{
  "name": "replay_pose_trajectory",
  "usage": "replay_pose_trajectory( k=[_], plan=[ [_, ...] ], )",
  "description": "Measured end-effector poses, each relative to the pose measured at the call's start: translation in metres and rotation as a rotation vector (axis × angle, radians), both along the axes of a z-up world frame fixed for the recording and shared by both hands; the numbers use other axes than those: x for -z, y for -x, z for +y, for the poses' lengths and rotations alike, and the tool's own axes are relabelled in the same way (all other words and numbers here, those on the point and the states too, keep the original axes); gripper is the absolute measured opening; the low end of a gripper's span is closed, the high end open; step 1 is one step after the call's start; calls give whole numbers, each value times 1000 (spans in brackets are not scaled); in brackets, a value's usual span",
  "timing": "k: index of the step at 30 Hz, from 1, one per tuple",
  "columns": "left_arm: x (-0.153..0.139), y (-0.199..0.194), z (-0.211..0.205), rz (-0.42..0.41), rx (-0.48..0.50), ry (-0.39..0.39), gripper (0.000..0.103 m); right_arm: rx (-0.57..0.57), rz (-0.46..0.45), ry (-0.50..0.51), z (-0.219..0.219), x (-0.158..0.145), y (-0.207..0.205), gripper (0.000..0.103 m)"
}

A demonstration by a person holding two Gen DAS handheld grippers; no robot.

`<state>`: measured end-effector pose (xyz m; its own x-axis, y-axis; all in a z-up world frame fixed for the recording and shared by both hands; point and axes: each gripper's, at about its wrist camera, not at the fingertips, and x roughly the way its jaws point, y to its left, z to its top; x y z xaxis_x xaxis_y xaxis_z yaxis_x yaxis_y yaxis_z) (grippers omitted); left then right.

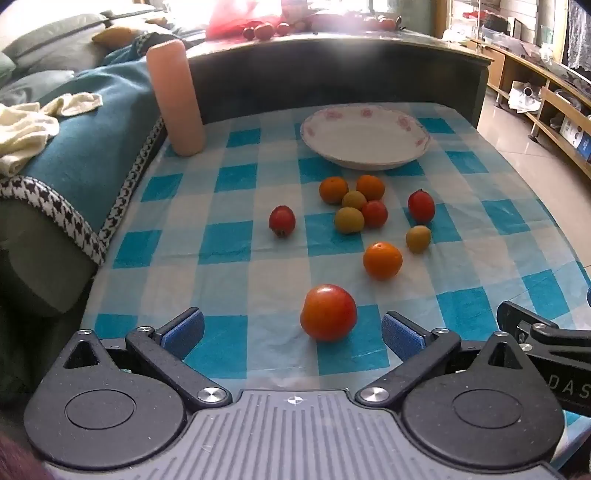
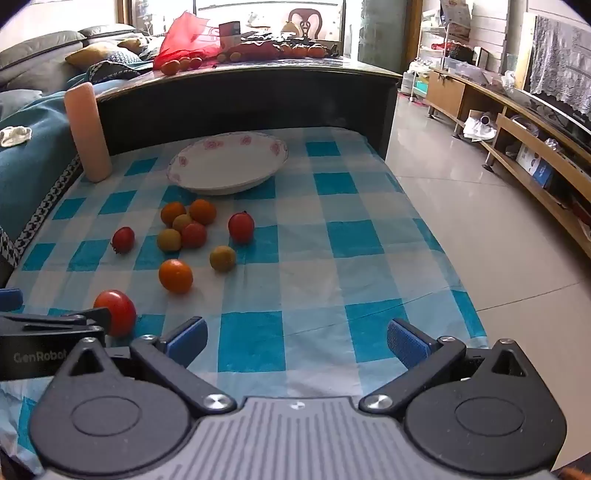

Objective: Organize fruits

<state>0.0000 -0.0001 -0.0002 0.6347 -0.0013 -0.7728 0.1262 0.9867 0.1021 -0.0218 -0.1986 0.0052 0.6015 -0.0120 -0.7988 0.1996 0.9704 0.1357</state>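
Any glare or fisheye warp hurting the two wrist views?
Left wrist: window glare washes out the far counter top, but the plate and big tomato are sharp. Right wrist: even light, the window is less blown out; the shelf bows at the right edge.

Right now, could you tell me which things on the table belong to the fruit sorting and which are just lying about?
Part of the job:
- large tomato, nearest the open left gripper
- loose oranges, red and yellow-green fruits
- empty floral plate
- open right gripper

Just lying about:
- pink cylinder
- cream cloth on the sofa
- red bag on the counter
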Motion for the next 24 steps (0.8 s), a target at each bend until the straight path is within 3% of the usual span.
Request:
replay_pose_trajectory(
  k=[6, 13, 24],
  plan=[
    [8, -2, 10, 35, 4, 29, 101, 3, 30, -9, 3, 7, -5, 103],
    [29, -6, -1, 84, -47, 19, 98, -13, 80, -8, 5, 18, -13, 103],
    [42, -17, -7, 124, -48, 21, 98, 3, 133, -35, 1, 33, -29, 103]
  ],
)
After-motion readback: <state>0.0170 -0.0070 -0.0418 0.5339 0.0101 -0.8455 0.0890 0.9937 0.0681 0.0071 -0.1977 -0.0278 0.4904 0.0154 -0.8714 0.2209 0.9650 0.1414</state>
